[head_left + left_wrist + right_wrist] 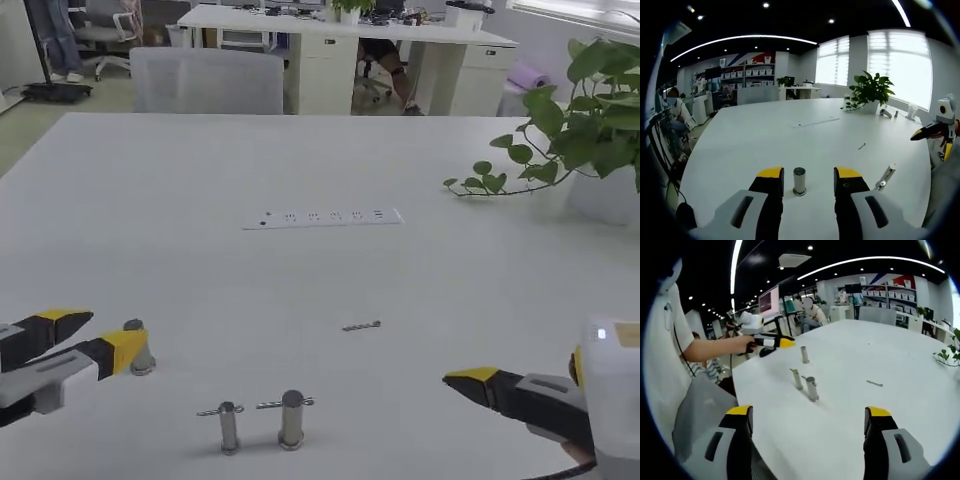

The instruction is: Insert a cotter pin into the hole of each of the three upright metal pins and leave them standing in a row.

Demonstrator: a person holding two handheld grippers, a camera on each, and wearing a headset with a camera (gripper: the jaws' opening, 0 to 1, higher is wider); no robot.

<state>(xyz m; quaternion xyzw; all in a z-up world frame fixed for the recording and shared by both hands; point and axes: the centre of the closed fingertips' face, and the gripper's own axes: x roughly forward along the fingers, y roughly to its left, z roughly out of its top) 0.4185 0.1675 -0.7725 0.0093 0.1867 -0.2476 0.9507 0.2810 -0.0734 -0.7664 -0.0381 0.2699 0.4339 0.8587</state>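
- Nearest the front edge of the white table (300,160), two upright metal pins stand side by side: the left fitted pin (229,425) and the right fitted pin (291,418). Each has a cotter pin through its top.
- Low on the right, the right gripper (480,385) hovers above the table, well apart from those two. In its own view the right gripper (809,412) has its yellow-tipped jaws spread wide, with nothing between them.
- On the left, the left gripper (112,330) sits right at the bare pin (138,348), the third metal pin.
- In the left gripper view the left gripper (809,173) has its jaws wide too. The bare pin (799,181) stands upright in the gap, closer to the left-hand tip, and I can see no contact with either tip.
- The right gripper view looks across at all three: the bare pin (804,354) is farthest, just by the left gripper (775,342), and the fitted pair is nearer.
- Further out, a loose cotter pin (361,326) lies flat on the table, apart from all three pins. It also shows as a small sliver in both gripper views (861,146) (874,383).
- Past that, a white power strip (322,217) lies mid-table.
- At the far right is a leafy plant (590,120), with a trailing stem reaching along the tabletop.
- Beyond the far edge is a grey chair (207,80).
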